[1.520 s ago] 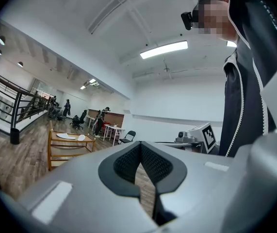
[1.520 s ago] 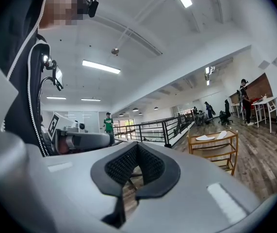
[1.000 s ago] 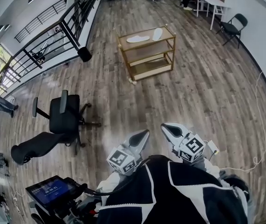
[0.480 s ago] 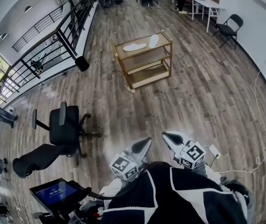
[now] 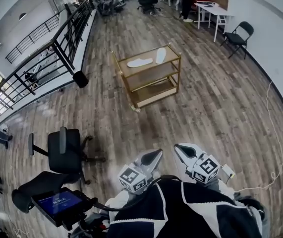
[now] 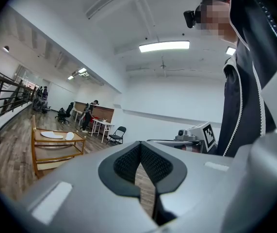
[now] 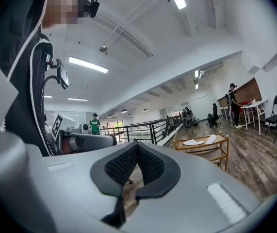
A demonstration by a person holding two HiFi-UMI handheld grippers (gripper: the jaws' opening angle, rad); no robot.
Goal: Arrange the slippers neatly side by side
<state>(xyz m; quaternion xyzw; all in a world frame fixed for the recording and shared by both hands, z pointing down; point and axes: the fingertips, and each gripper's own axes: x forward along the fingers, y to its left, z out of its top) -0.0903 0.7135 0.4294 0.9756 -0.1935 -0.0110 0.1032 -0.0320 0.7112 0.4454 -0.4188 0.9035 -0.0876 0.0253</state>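
Observation:
Two white slippers lie on the top shelf of a gold cart [image 5: 175,62] far ahead. One slipper [image 5: 140,62] lies lengthwise at the left, the other slipper [image 5: 160,55] stands angled at the right, apart from it. They show small in the left gripper view as slippers [image 6: 52,135] and in the right gripper view as slippers [image 7: 193,141]. My left gripper [image 5: 154,155] and right gripper [image 5: 178,148] are held close to my chest, both shut and empty, well short of the cart.
A black office chair [image 5: 64,150] stands on the wooden floor at the left. A black railing [image 5: 57,46] runs along the left side. A monitor [image 5: 59,202] sits near my left side. A white table [image 5: 210,9] and a folding chair [image 5: 238,36] stand far right.
The view has tilted up a little: the cart and the chair have slid down and left in the head view. Both grippers stay shut by my chest.

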